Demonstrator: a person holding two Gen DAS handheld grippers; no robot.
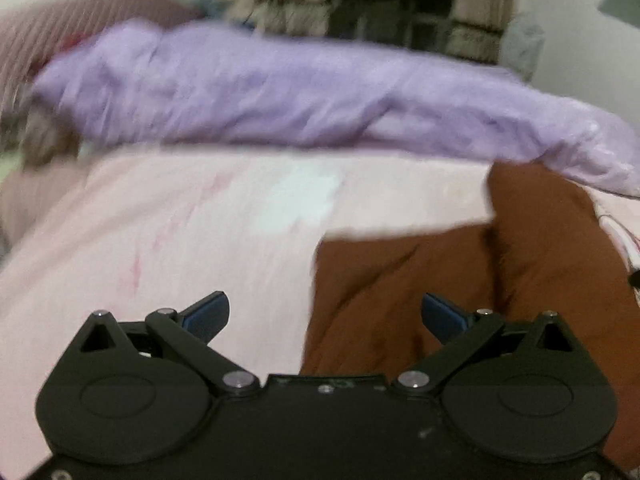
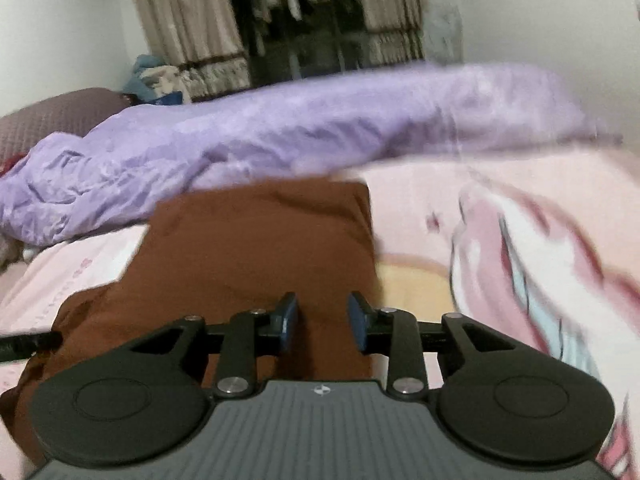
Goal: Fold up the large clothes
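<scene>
A brown garment (image 1: 460,280) lies partly folded on the pink bedsheet (image 1: 160,240), at the right of the left wrist view. My left gripper (image 1: 324,314) hovers over the garment's left edge, its jaws wide open and nothing between the blue pads (image 1: 208,312). In the right wrist view the brown garment (image 2: 256,248) fills the centre. My right gripper (image 2: 323,316) sits low over it with a narrow gap between its pads (image 2: 289,316). Only flat brown cloth shows through that gap, and no fold is pinched.
A rumpled purple duvet (image 2: 280,132) runs across the bed behind the garment. A dark ribbed pillow (image 2: 52,116) lies at the far left. Curtains (image 2: 188,24) frame a dark window on the back wall. The bedsheet (image 2: 520,240) carries a cartoon print at the right.
</scene>
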